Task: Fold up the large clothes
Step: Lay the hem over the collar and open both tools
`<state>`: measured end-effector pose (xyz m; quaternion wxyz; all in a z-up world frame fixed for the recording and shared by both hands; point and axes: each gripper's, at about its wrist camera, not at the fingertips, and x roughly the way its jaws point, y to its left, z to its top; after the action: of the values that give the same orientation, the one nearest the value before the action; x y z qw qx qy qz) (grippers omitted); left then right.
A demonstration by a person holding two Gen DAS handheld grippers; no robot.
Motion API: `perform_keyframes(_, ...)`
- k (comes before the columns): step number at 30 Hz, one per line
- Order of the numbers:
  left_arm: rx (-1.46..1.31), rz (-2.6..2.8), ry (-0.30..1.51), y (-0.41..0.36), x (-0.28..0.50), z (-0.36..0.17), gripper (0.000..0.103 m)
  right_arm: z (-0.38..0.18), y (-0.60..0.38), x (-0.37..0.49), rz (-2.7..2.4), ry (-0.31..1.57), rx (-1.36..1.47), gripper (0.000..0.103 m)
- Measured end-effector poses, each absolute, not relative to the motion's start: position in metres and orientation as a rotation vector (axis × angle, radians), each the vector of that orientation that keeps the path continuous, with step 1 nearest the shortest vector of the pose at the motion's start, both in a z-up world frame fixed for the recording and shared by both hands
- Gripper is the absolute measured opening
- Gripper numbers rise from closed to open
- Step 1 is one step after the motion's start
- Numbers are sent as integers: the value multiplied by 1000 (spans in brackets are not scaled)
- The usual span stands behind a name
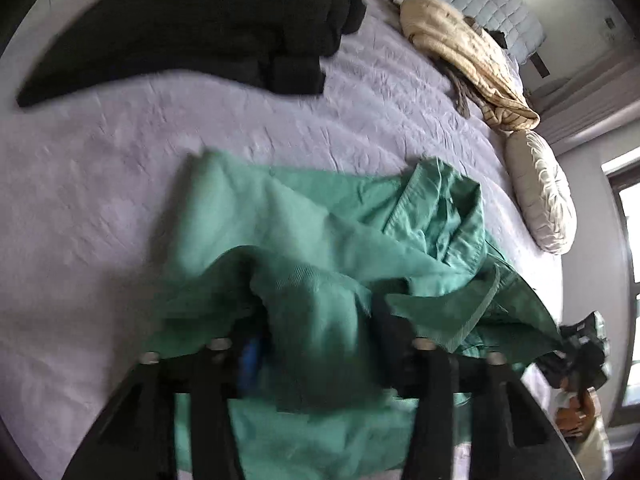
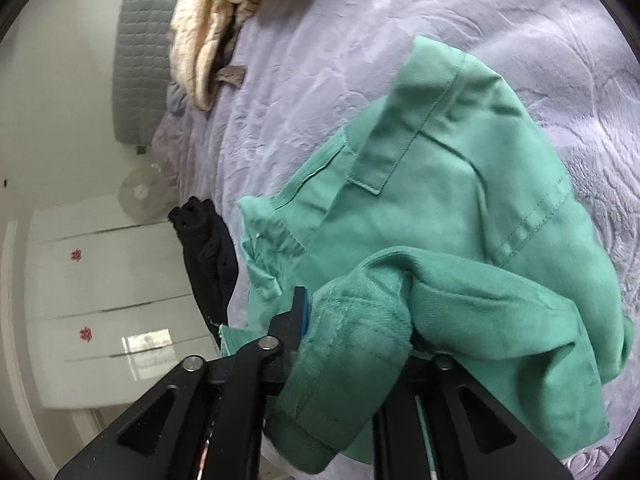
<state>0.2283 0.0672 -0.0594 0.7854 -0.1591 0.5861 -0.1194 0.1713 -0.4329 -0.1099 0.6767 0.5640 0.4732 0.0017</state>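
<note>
Left tongs: two black fingers standing well apart, a fold of the green garment draped loosely between them and over their tips; the pads do not press on it. Right tongs: black fingers with a blue pad showing on the left one, the right one buried under cloth; a thick cuffed fold of the same garment fills the gap, and whether the pads press on it cannot be told. Green garment: large, heavy cotton with stitched seams and a flap, lying bunched and partly doubled over on the bed, its near edge at both tongs, its far part spread flat on the cover. Bed: pale lilac quilted cover, creased. Black garment: folded, lying flat on the bed beyond the green one, well apart from it in the left view; in the right view a black piece of cloth hangs at the bed's edge just beside the green cloth. Cream knitted garment: heaped near the grey padded headboard. Round white cushion: at the bed's edge, near the cream heap. White glossy drawers with small red marks: beside the bed. A person's hand: at the right rim of the left view, blurred.
</note>
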Motion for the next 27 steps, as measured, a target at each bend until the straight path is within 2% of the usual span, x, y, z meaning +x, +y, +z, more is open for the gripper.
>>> perform_keyframes(1, -307, -244, 1231, 69, 226, -50, 70, -105, -434, 172, 8, 1047, 1258, 49)
perform_keyframes(2, -280, -234, 1199, 70, 224, -41, 82, -97, -438, 171, 10, 1021, 1230, 72)
perform_keyframes(3, -252, -224, 1167, 73, 222, -33, 83, -88, -440, 172, 13, 1000, 1201, 77)
perform_keyframes(6, -155, -184, 1125, 74, 222, -22, 83, -64, -449, 177, -8, 990, 1077, 77)
perform_keyframes(9, -82, -149, 1144, 75, 225, -35, 83, -54, -449, 179, -89, 1047, 912, 77)
perform_keyframes(16, 39, -97, 1217, 59, 242, -86, 83, -86, -443, 188, -187, 1196, 671, 77)
perform_keyframes(19, 10, -65, 1274, 61, 260, -112, 83, -104, -443, 195, -207, 1227, 617, 77)
perform_keyframes(20, -10, -49, 1292, 64, 265, -120, 81, -109, -442, 198, -215, 1236, 604, 73)
perform_keyframes(21, -25, -51, 1295, 64, 266, -123, 53, -112, -440, 199, -208, 1244, 597, 65)
perform_keyframes(22, -36, -57, 1293, 65, 266, -125, 34, -113, -436, 202, -185, 1255, 590, 27)
perform_keyframes(23, -27, -40, 1296, 66, 266, -124, 12, -111, -432, 202, -174, 1255, 578, 5)
perform_keyframes(27, -109, -47, 1221, 89, 257, -109, 11, -70, -411, 204, -101, 1129, 392, 5)
